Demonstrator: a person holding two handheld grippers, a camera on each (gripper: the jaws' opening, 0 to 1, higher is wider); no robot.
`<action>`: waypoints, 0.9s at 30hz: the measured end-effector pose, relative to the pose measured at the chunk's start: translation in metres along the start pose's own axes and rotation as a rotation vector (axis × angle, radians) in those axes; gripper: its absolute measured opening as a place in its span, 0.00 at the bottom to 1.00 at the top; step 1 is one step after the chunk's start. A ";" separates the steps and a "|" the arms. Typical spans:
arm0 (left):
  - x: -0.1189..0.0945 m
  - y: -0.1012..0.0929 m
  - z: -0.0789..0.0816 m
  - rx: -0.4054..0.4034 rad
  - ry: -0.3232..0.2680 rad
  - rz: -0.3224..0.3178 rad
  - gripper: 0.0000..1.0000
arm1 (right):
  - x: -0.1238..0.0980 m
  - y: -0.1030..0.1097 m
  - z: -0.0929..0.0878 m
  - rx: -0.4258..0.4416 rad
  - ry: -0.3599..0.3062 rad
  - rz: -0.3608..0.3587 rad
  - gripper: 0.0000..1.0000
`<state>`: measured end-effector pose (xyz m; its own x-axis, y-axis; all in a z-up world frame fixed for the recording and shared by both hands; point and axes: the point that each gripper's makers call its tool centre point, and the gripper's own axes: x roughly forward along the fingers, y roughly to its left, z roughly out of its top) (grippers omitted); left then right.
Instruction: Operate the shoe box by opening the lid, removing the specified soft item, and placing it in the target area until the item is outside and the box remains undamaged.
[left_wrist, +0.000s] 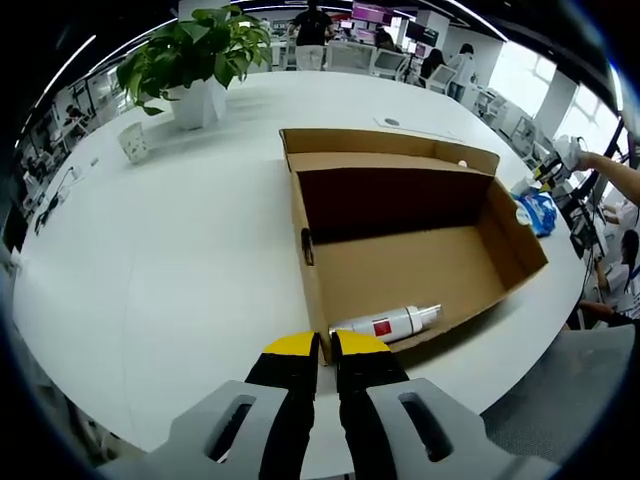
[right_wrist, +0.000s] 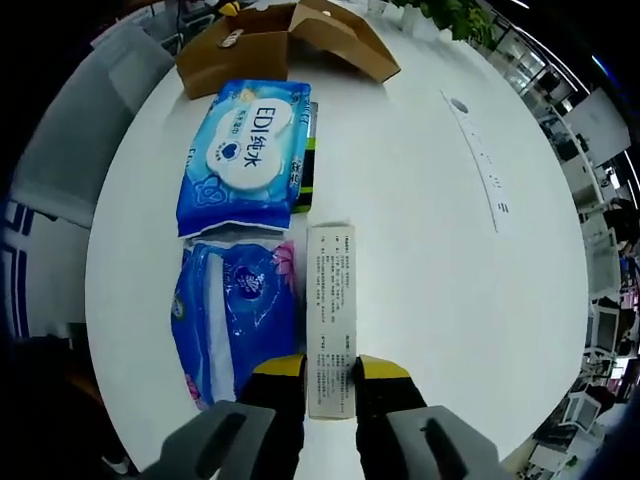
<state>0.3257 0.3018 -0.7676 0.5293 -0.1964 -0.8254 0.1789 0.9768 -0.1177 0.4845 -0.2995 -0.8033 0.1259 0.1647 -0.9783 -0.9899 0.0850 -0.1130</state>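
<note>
With the open brown cardboard shoe box (left_wrist: 400, 240) holding just a white bottle (left_wrist: 385, 323), my left gripper (left_wrist: 322, 345) sits closed at its near wall. My right gripper (right_wrist: 330, 367) is clamped on a long white carton (right_wrist: 331, 315), lengthwise ahead, soft blue packs (right_wrist: 235, 310) beside it on the worktop (right_wrist: 430, 250).

A potted plant (left_wrist: 200, 60) in a white pot stands at the far side of the round white table (left_wrist: 150, 250), a small white cup (left_wrist: 133, 142) just beside it. People (left_wrist: 312, 30) stand among desks beyond. A grey chair (right_wrist: 80, 130) sits near the table's edge.
</note>
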 end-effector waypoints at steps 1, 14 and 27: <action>0.000 0.000 0.000 0.001 0.001 -0.001 0.04 | 0.000 0.000 0.000 0.001 0.002 -0.001 0.15; 0.001 0.000 0.000 0.008 0.001 0.000 0.04 | 0.000 -0.008 -0.002 -0.028 0.039 -0.046 0.16; 0.001 0.000 0.000 0.027 0.001 -0.001 0.05 | -0.010 -0.009 0.004 -0.007 0.014 -0.073 0.23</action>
<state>0.3260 0.3014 -0.7681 0.5279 -0.1976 -0.8260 0.2020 0.9739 -0.1038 0.4922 -0.2977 -0.7917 0.1972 0.1442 -0.9697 -0.9785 0.0894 -0.1857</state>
